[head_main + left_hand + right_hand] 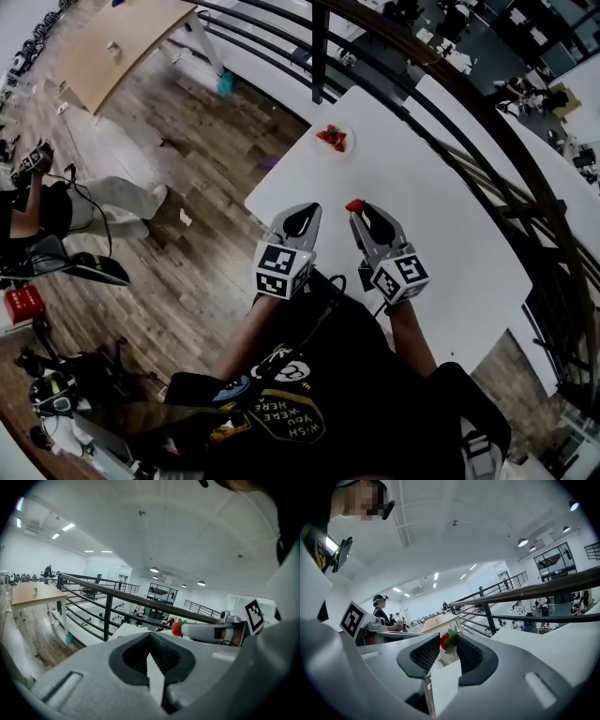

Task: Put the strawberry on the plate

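A red strawberry (354, 205) with a green leaf cap (451, 639) sits pinched at the tips of my right gripper (358, 213), which hangs over the white table (441, 234). From the left gripper view the same strawberry (176, 628) shows at the end of the right gripper's fingers (201, 630). Farther across the table stands a small white plate (344, 147) with a few strawberries (333, 138) on it. My left gripper (302, 217) hovers beside the right one, near the table's left edge. Its jaws meet at the tips (150, 634), with nothing between them.
A black metal railing (450, 84) curves along the table's far side. Left of the table's edge lies wooden floor (187, 169), a person sitting there (56, 211) and a wooden tabletop (122, 42). My own body fills the bottom of the head view.
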The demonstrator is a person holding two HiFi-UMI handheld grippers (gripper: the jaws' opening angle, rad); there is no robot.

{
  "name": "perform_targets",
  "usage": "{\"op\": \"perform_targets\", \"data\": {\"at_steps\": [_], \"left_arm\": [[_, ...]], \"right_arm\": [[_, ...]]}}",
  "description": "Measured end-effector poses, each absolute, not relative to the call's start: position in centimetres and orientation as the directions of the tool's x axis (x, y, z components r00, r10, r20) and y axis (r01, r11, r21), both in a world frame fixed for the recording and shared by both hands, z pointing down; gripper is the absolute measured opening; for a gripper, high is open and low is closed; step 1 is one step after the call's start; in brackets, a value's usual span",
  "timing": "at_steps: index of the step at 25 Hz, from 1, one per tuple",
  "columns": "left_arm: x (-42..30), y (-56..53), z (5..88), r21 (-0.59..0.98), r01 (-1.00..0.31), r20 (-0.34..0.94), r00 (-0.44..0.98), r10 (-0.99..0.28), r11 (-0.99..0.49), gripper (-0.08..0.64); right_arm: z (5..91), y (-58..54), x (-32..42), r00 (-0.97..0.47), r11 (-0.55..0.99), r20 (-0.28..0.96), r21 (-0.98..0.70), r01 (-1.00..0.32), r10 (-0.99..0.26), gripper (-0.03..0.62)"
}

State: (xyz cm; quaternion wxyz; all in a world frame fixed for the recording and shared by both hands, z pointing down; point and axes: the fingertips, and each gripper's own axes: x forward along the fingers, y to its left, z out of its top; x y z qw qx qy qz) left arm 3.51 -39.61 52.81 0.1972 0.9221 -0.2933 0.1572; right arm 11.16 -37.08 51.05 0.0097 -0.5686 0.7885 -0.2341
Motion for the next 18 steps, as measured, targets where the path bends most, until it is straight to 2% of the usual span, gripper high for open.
{"op": "perform_targets", "data": {"at_steps": [11, 18], "left_arm": [[0.6, -45.7, 55.4, 0.324, -0.584, 0.422, 0.794, -0.439, -0.745, 0.002], [1.0, -48.1, 58.2, 0.306, -0.549, 0.452, 0.803, -0.390, -0.778, 0.003]], "right_arm": [[53.5, -42.8, 8.3, -0.319, 0.198, 0.321, -0.356, -0.913, -0.892, 0.115], [55.6, -45.8, 9.1, -0.268, 0.156, 0.330, -0.329, -0.931, -0.905, 0.115]]}}
